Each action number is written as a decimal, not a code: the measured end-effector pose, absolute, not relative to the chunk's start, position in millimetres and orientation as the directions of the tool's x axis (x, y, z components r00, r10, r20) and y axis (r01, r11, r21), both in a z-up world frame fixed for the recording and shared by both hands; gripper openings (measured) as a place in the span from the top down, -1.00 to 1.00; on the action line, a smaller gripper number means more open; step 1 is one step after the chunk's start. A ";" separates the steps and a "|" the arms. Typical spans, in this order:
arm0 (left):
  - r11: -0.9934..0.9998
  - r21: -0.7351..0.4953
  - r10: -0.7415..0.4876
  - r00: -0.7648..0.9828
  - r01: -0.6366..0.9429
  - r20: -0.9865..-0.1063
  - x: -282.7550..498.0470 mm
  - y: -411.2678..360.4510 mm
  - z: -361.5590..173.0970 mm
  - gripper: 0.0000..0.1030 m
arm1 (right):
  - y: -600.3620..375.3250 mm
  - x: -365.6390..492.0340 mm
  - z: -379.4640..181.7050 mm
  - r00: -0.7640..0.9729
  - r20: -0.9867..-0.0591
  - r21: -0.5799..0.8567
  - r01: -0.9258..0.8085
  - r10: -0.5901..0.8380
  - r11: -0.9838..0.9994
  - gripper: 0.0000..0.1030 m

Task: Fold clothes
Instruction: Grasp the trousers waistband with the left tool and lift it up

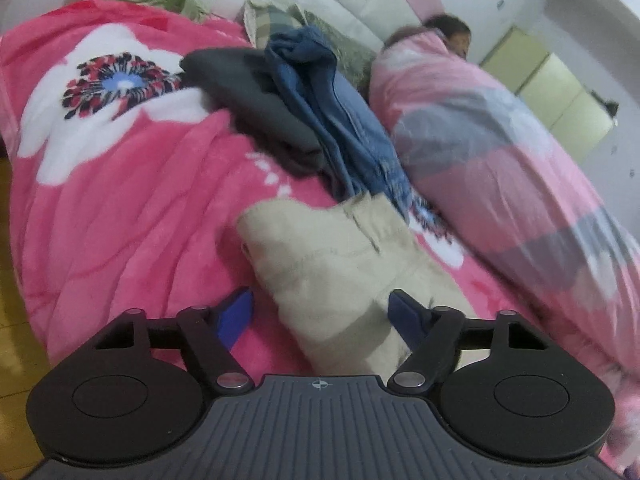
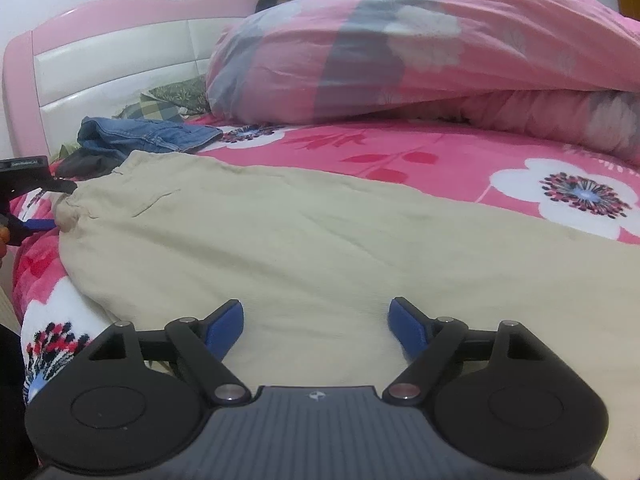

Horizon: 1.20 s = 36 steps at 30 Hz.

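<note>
A: Where is clearance available?

B: The open pink blanket [image 1: 120, 208] left of the beige trousers [image 1: 340, 264] is unobstructed.

A: Obstructions?

B: A dark garment [image 1: 248, 92] and denim garment [image 1: 320, 92] lie piled just beyond the trousers. The rolled quilt [image 1: 500, 160], covering a person, blocks the right side. The headboard [image 2: 120, 56] closes the far end.

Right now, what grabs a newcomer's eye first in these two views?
The loud pink floral blanket fills both views, with beige trousers spread across it in the foreground, under the open right gripper. The left gripper, also open, straddles one end of the trousers. Behind them lie crumpled jeans on a dark garment, and a person lies under a pink-and-grey duvet by the headboard.
</note>
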<state>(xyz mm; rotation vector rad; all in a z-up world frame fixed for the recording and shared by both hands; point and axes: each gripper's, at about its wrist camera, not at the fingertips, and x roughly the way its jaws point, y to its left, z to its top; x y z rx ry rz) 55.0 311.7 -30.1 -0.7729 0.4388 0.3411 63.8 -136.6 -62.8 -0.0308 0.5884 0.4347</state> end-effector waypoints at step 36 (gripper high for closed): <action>0.831 -0.319 -0.554 0.735 0.456 -0.392 30.2 68.9 8.7 -0.12 | -215.0 73.8 -72.3 0.709 -0.310 0.596 -0.374 0.633 0.711 -0.58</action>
